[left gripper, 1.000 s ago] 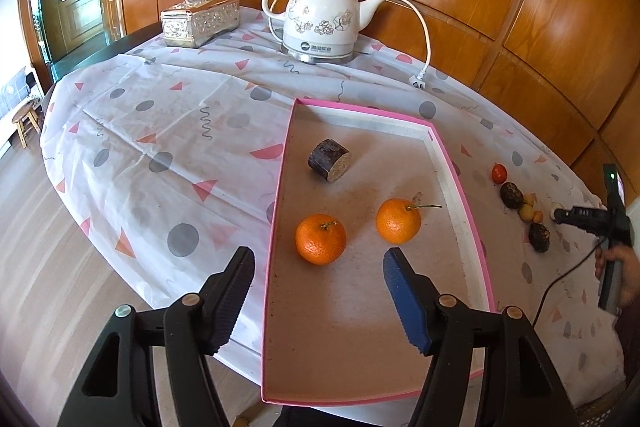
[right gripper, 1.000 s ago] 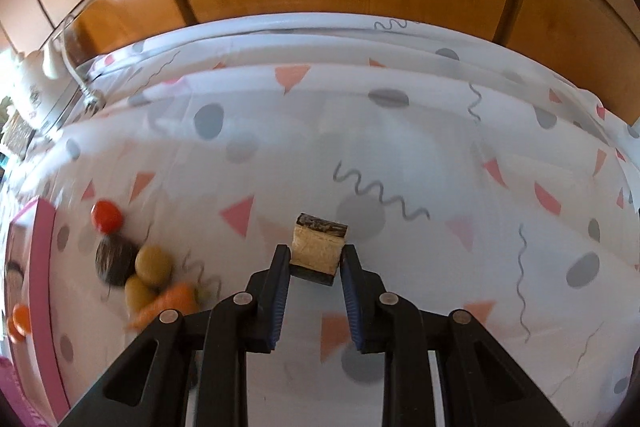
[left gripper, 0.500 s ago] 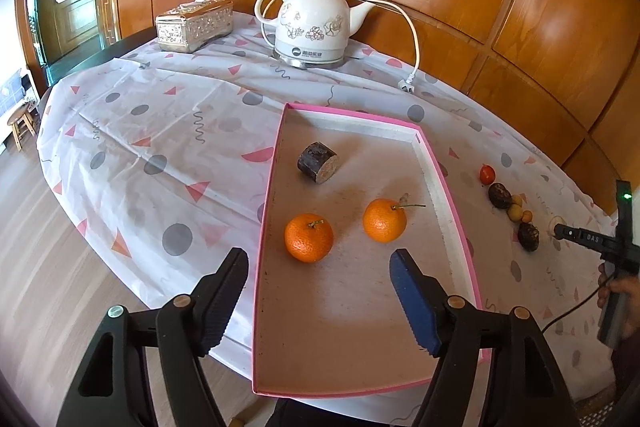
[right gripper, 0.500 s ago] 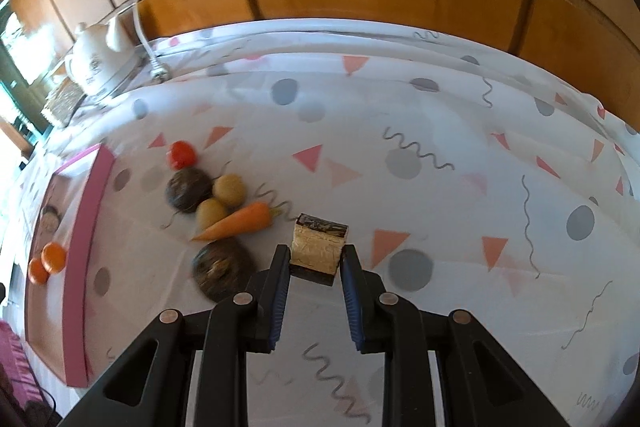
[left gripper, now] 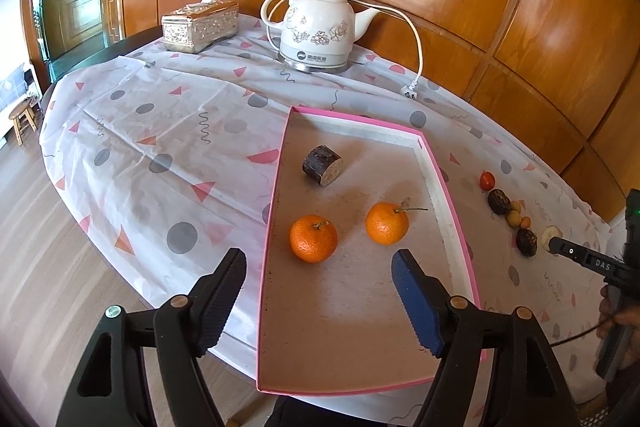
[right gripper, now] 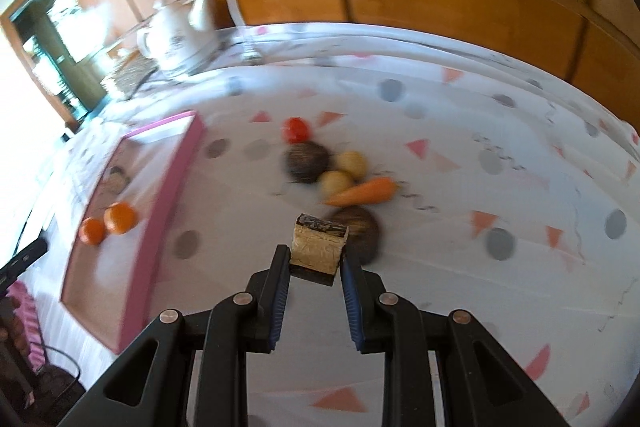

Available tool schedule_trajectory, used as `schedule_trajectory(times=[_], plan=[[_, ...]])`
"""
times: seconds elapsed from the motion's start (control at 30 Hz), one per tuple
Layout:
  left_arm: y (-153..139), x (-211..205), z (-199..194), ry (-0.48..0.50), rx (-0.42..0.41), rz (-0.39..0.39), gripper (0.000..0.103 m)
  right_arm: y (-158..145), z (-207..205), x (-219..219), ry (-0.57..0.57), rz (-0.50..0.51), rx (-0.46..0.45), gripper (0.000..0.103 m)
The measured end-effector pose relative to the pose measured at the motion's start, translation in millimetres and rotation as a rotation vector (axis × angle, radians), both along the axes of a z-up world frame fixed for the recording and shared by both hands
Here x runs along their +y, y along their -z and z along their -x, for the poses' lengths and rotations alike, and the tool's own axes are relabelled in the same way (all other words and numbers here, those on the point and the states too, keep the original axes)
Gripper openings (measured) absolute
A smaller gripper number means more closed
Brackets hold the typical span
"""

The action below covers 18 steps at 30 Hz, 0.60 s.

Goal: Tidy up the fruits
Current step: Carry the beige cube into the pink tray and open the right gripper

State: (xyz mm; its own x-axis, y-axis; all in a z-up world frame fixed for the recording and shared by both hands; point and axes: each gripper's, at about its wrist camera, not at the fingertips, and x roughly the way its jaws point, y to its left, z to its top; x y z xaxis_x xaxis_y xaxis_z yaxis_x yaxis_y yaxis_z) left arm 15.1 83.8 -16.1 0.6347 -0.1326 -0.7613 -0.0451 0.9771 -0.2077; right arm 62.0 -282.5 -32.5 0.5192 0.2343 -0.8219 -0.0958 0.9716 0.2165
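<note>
The right hand-held gripper (right gripper: 315, 259) is clamped narrow on a cut sugarcane piece (right gripper: 318, 247), held above the tabletop (right gripper: 460, 155) over the loose pile: a carrot (right gripper: 362, 191), two pale round fruits (right gripper: 344, 173) and dark round ones. The pink tray (right gripper: 176, 183) lies at nine o'clock, already holding two mandarins (right gripper: 108, 223). To do this well, I would keep the squeeze steady, clear the tray's wall, and set the piece near the other sugarcane piece (left gripper: 322, 171). The left hand-held gripper (left gripper: 320, 273) hangs wide and empty over the tray's near end. A second ago the tray sat at the right view's far edge; now it is much closer. The left jaws have just been opening, with nothing between them.
</note>
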Motion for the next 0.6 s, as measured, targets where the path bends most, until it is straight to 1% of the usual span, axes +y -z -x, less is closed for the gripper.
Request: schedule_trajectory(times=[0.1,0.33,0.6], plan=[[0,3,1,-0.007,0.000,0.003,0.078,-7,1,24,-0.060,-0.017,-0.014,0.025],[1,19,0,-0.049,-0.003,0.024,0.079,-17,5,86,-0.203,-0.045,-0.031,0.025],[2,36,-1,-0.097,-0.006,0.025,0.079,-20,1,153,-0.343,-0.064,-0.030,0.025]])
